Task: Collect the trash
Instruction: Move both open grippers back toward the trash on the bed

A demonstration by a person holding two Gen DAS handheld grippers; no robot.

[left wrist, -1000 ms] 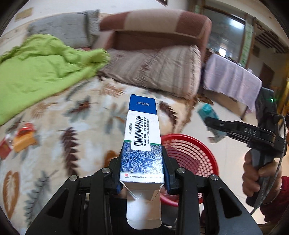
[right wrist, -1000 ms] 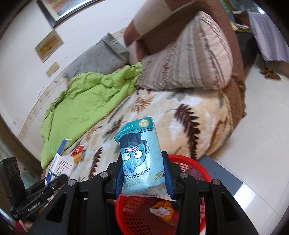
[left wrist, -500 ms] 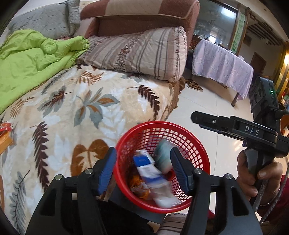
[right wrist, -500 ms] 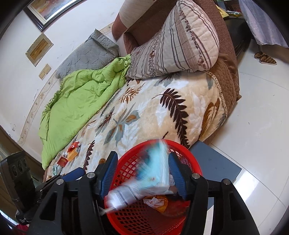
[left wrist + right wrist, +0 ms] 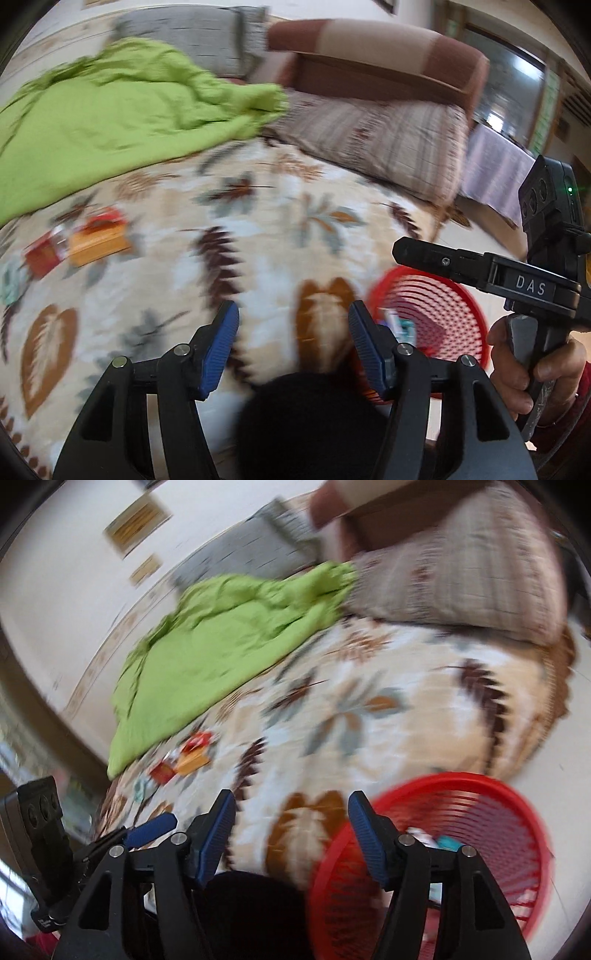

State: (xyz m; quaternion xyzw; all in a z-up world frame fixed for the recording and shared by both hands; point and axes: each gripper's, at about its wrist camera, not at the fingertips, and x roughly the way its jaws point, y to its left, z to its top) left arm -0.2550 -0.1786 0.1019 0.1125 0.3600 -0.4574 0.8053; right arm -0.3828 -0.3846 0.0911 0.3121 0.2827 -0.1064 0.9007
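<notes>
Both grippers are empty now — the left gripper (image 5: 293,345) stands with its blue pads apart and nothing but leaf-print blanket (image 5: 229,236) showing between them, and the right gripper (image 5: 291,827) reads the same, its jaws having just been opening with nothing left in the gap. Since a second ago the box and the blue packet have gone from the jaws and into the red basket (image 5: 509,812), where a few pale and teal scraps show through the mesh; it sits at the foot of the bed, off to the right of both views.

So that pair is done. What's left lies on the blanket: a small cluster of trash (image 5: 85,240) — an orange packet, something red and white, a teal scrap at the edge — near the lower hem of the green quilt (image 5: 122,110). The right wrist view shows the same cluster (image 5: 184,760), well apart from the basket. Both pictures are smeared, so the exact count is hard to call. My read: part-way through, with at least one more trip to that cluster still to come.
</notes>
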